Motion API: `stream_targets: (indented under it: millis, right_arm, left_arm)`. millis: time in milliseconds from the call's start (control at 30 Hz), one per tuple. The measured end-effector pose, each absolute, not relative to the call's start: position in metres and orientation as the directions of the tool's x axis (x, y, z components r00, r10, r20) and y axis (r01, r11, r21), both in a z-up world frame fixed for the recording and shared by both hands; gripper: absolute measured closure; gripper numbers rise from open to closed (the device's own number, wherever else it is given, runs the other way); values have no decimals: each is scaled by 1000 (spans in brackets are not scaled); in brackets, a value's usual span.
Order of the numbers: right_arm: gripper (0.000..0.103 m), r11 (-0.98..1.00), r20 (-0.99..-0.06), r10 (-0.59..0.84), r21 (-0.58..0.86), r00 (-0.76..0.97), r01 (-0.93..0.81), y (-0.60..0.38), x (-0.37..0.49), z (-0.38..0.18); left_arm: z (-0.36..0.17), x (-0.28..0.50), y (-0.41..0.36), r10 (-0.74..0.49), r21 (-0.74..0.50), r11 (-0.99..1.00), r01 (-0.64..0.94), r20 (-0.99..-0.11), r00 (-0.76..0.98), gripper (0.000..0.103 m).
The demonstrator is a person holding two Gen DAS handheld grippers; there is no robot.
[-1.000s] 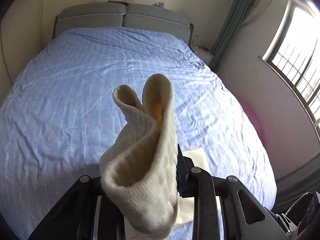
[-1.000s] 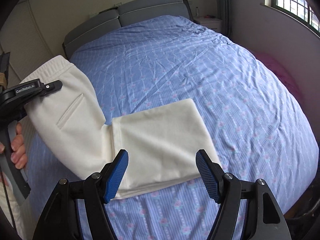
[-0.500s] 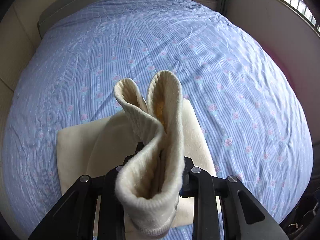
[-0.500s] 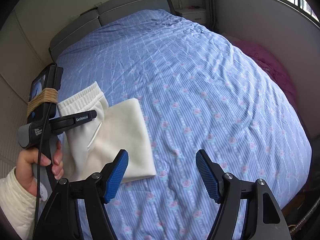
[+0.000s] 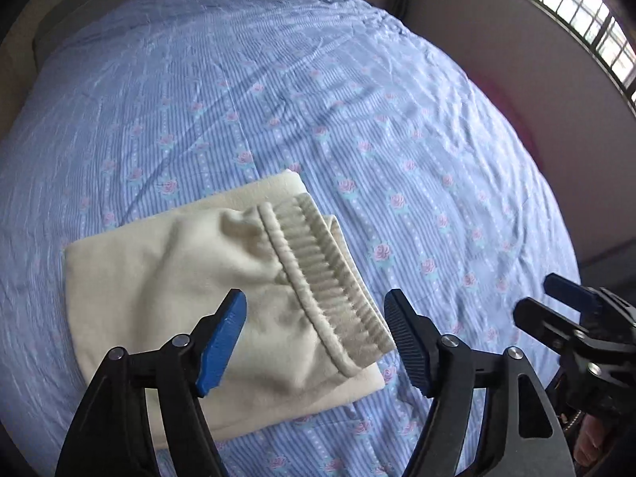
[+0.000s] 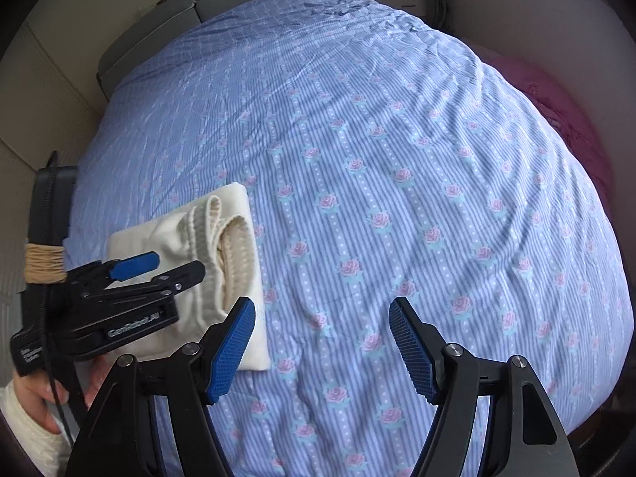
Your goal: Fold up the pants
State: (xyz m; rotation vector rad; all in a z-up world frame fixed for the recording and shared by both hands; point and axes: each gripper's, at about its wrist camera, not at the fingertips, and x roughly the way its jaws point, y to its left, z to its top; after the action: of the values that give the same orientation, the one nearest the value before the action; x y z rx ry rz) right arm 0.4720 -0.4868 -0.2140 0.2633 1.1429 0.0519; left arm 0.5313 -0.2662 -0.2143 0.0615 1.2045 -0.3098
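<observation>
One pair of cream pants [image 5: 190, 278] lies folded on one blue bedspread [image 5: 357, 119]. Two grippers hover above: left gripper [image 5: 314, 330], jaws just opened, holds nothing; right gripper [image 6: 322, 342] gapes empty.

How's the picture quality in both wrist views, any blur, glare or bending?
Left wrist view: fisheye bends the bed; window blown out upper right; pants sharp. Right wrist view: dark rounded corners, even light, bedspread flowers sharp, pink item at the right edge soft.

left gripper [image 5: 314, 334] just opened, empty, right gripper [image 6: 322, 342] open
</observation>
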Motion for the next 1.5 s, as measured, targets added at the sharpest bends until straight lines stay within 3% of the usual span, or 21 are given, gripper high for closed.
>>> stream_targets:
  millis: [167,333,600,667,767,933,1100,1167,1200,1233,1400,1500]
  right_arm:
    - [32,959,-871,262,282,416,-14,-461,493,-221]
    - [32,947,-870,322,302,374,-112,-419,525,-244]
    - [33,958,-914,281,251,294,-136,-371,572,-290]
    - [40,962,-920,271,247,282,-117,-369,574,-293]
    - [42,960,-916,280,257,289,-114,-368,567,-286]
    - [42,964,-903,259,216,344,-158,-357,581,-271]
    - [42,968,-927,237,202,291,-147,-346,614,-295]
    - [65,963,-931,262,234,256,-134,-345,618,-303]
    - [69,966,-935,248,217,254,-141,-343,616,-301]
    - [93,967,-934,234,193,272,-167,-341,612,-294]
    - [96,957,-881,281,227,381,-181,-359,582,-244]
    - [96,969,-905,240,201,351,-146,-370,591,-266]
  left_arm:
    - [-208,517,-189,-16,47,988,148,-916,402,24]
    - [-248,501,-107,110,109,994,-20,-948,299,25]
    - [-333,461,-56,15,-3,986,-165,-994,105,29]
    - [-350,448,-46,-46,-63,970,-234,-996,78,28]
    - [-356,437,-28,-147,-172,923,-345,-984,97,27]
    - [-355,439,-35,-125,-147,948,-282,-988,93,27]
    - [-357,440,-41,-121,-141,952,-271,-989,91,27]
    - [-359,440,-41,-125,-145,950,-277,-988,87,27]
    - [-358,440,-40,-126,-146,950,-275,-988,88,27]
    - [-358,440,-41,-124,-143,952,-270,-989,86,26]
    - [-346,448,-42,-82,-100,972,-211,-992,92,27]
    - [-341,453,-52,-20,-35,987,-158,-996,91,23]
